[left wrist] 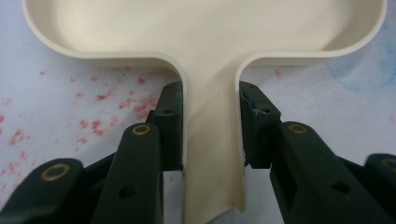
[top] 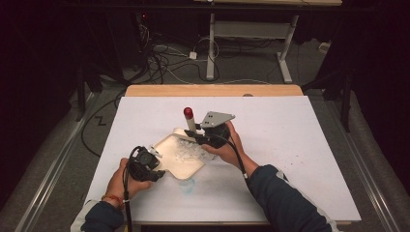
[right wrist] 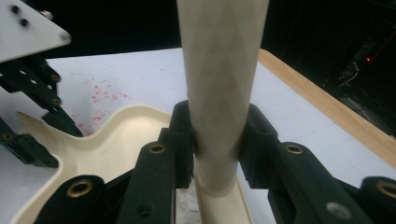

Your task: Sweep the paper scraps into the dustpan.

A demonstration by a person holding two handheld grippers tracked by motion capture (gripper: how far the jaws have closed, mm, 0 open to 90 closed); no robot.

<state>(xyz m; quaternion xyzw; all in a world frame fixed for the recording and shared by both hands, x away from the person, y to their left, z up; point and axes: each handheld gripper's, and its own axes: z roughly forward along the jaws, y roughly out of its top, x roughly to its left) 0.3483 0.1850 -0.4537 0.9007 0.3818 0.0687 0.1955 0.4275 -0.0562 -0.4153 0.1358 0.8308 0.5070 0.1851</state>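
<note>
A cream dustpan-shaped tray (top: 181,159) lies on the white table cover, with pale crumbs (top: 186,145) at its far end. My left gripper (top: 157,166) is shut on the tray's narrow handle (left wrist: 210,154), and its pads (left wrist: 170,126) press both sides of the handle. My right gripper (top: 198,137) is shut on an upright pale cylinder with a red top (top: 188,119). This cylinder (right wrist: 219,70) stands between the right gripper's pads (right wrist: 184,135), with its lower end over the far part of the tray (right wrist: 116,140).
The white cover (top: 290,140) carries red specks (left wrist: 98,112) and a blue smear (top: 187,186) near the front edge. A wooden table edge (top: 212,90) runs along the far side. Cables and desk legs (top: 211,58) lie on the floor beyond.
</note>
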